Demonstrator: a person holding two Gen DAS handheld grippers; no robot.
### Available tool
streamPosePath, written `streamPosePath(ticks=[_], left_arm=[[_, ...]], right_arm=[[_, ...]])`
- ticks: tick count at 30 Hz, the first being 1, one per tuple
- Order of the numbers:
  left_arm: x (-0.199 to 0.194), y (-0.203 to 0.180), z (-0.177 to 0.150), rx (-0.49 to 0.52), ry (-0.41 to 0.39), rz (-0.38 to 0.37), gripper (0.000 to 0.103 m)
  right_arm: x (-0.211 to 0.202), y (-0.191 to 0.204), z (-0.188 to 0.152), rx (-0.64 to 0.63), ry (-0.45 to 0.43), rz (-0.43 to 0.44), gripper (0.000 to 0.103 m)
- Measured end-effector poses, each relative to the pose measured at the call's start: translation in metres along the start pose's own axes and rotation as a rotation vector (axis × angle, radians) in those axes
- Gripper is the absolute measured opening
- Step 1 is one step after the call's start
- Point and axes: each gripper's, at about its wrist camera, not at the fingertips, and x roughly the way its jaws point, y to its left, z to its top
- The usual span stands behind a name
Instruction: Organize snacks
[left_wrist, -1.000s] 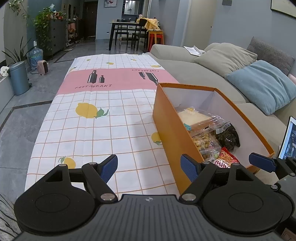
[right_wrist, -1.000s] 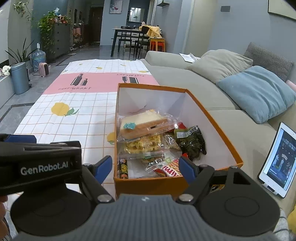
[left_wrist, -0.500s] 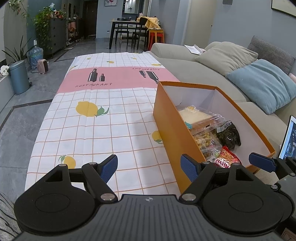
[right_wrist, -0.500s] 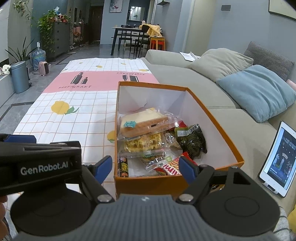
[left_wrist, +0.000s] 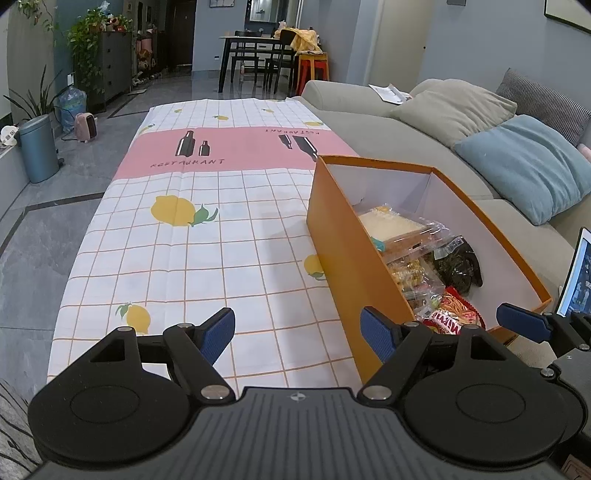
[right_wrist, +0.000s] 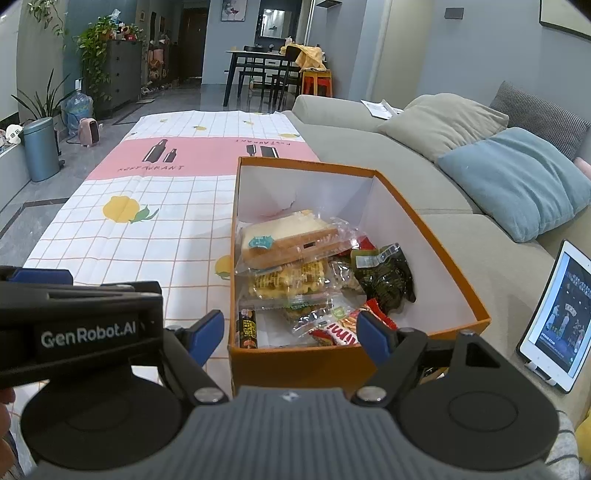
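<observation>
Right wrist view: both claws, right claw (right_wrist: 290, 334) and left claw (left_wrist: 301, 334), stand apart, empty; reaching into the orange box (right_wrist: 436, 236) risks crushing the sandwich pack (right_wrist: 288, 238)

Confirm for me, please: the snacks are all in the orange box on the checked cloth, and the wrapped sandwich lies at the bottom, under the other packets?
Not quite. The right wrist view shows the wrapped sandwich lying on top of the other packets, at the far end of the pile, not under them. The rest holds: the snacks sit in the orange box on the checked cloth.
</observation>
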Motion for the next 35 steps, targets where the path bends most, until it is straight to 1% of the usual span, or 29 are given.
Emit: streamPosePath(ticks=[14, 20, 35], left_arm=[[-0.0004, -0.0019, -0.0002, 0.01, 0.0, 0.013, 0.091], [0.001, -0.0005, -0.0007, -0.009, 0.013, 0.011, 0.091], [0.0022, 0.0009, -0.0013, -0.011, 0.02, 0.01, 0.091]], right_arm=[[0.0009, 0.0003, -0.0004, -0.008, 0.002, 0.009, 0.077], [0.0007, 0.0014, -0.0002, -0.015, 0.005, 0.017, 0.077], [-0.0011, 0.0037, -0.0003, -0.032, -0.005, 0.008, 0.077]])
